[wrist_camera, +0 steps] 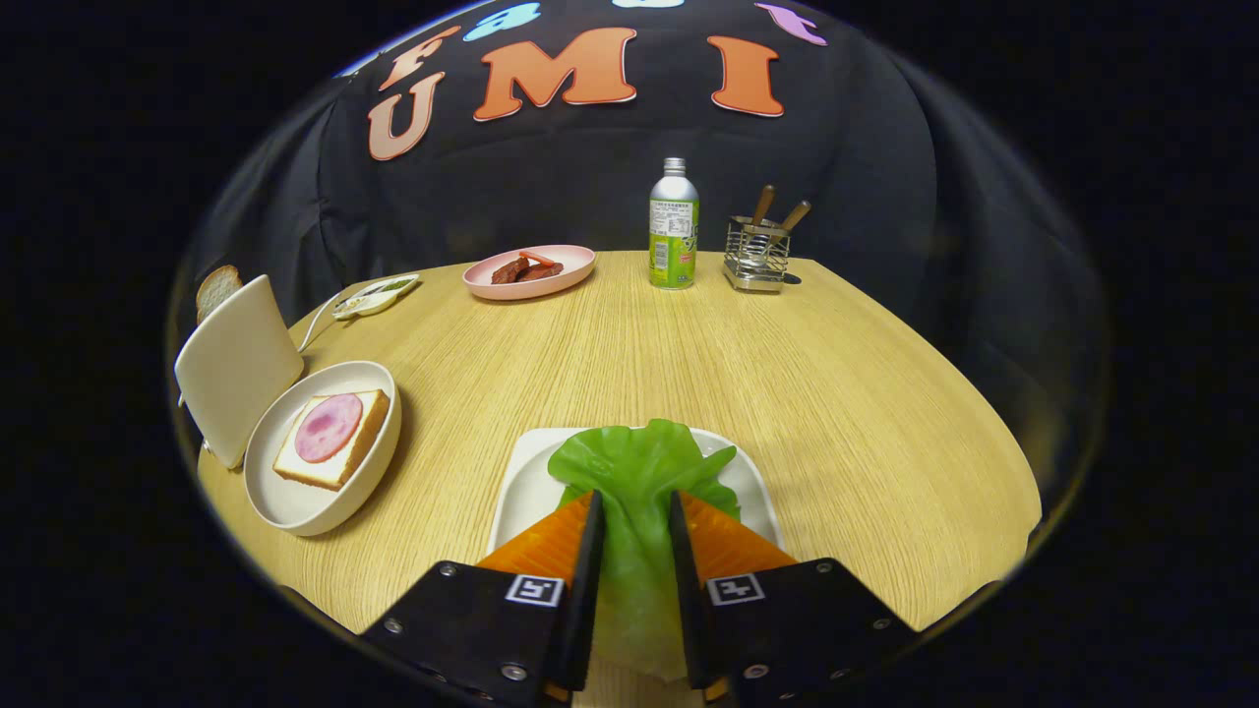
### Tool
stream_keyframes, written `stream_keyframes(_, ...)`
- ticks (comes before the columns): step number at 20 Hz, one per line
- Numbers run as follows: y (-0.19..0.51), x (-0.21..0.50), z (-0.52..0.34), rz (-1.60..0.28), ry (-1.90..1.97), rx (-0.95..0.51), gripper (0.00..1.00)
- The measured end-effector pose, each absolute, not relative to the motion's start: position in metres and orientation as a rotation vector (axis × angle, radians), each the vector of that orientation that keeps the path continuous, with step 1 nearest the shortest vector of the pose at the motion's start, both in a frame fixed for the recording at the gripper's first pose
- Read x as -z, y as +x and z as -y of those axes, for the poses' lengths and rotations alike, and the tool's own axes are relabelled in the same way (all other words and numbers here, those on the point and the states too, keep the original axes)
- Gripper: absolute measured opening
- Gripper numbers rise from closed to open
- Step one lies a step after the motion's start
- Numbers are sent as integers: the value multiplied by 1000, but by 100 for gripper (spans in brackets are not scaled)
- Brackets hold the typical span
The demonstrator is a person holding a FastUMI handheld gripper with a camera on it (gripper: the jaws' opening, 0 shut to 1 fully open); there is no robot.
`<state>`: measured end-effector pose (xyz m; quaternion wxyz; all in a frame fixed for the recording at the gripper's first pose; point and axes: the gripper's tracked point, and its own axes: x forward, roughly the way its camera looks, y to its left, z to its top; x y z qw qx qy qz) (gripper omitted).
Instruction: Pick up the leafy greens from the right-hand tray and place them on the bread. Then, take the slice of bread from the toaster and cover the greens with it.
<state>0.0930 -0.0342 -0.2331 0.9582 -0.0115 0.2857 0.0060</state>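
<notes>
Toaster [236,369]: at your ten o'clock, smooth cream shell, bread slice [216,288] poking up.
Bowl [295,501]: round, white, holding square bread [329,438] topped with pink ham.
Leafy greens [634,472]: glossy, ruffled; long axis runs six to twelve, frill pointing away.
Gripper [634,521]: your fingers pinch the stem from both sides.
Tray [526,482]: white, under the leaf.

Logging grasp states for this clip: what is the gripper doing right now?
Gripper: fingers closed on the green plastic lettuce leaf, over the white square tray.
</notes>
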Motion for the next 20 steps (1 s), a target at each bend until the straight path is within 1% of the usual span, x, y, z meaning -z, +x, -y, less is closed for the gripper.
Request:
stream_keyframes(1,94,233,37,-580,-11,0,32)
stream_keyframes(2,94,233,38,-584,8,5,19)
stream_keyframes(4,93,230,40,-585,43,14,8)
stream_keyframes(5,93,227,40,-582,55,18,6)
stream_keyframes(7,90,220,40,-573,45,17,4)
stream_keyframes(12,90,187,26,-516,12,2,5)
stream_keyframes(20,93,150,-26,-456,-13,-51,5)
